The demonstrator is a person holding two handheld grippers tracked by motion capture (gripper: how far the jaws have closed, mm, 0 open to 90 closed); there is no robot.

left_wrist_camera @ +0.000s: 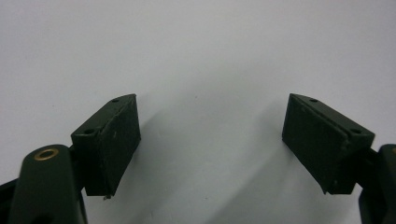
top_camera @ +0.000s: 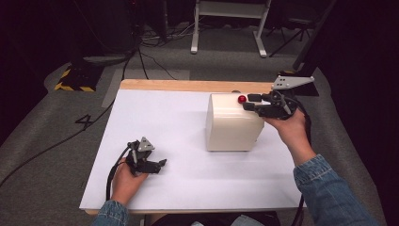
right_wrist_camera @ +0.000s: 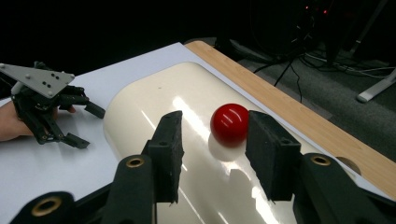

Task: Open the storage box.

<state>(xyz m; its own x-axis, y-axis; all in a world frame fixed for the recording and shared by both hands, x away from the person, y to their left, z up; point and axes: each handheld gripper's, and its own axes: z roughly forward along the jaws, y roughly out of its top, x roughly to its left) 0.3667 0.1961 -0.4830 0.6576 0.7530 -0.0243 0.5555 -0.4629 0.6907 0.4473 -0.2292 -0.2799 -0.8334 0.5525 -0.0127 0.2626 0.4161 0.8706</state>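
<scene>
Jaws of the right gripper stand parted around a red ball atop the cream box, seemingly lined up for grasping; left gripper rests open on the bench, idle.

Blue denim sleeves; black hand-held gripper bearing a grey plate.

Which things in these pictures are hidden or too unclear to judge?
- Right gripper view: whether the jaws of the right gripper touch the red ball; one jaw overlaps its edge.
- High view: the far side of the cream box, hidden by its own body.
- Left gripper view: the left gripper bottom, cut off.
</scene>
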